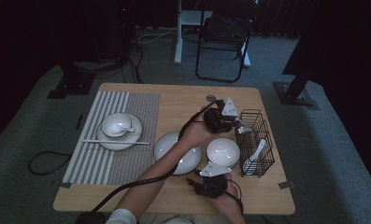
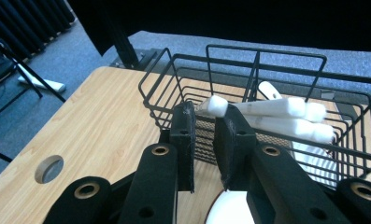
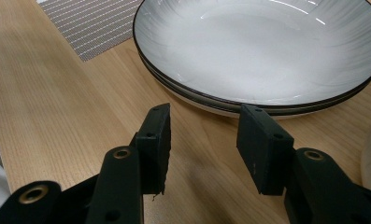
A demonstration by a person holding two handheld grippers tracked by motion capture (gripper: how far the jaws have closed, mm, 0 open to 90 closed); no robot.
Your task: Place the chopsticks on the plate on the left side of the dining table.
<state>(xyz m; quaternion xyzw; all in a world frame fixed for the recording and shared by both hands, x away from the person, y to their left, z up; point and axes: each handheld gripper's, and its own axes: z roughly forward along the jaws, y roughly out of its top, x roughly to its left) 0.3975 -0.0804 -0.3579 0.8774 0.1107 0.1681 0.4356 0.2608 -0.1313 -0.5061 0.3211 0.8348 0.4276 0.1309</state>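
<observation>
I see two claws (image 1: 239,123) (image 1: 197,176), one wire basket (image 1: 262,122), three white spoons (image 2: 267,107) inside it, and one striped mat (image 1: 103,163).

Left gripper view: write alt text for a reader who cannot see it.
The left gripper reaches toward a black wire basket on a wooden table, its two black fingers set close together with nothing visibly between them. White utensil handles lie inside the basket just beyond the fingertips.
</observation>
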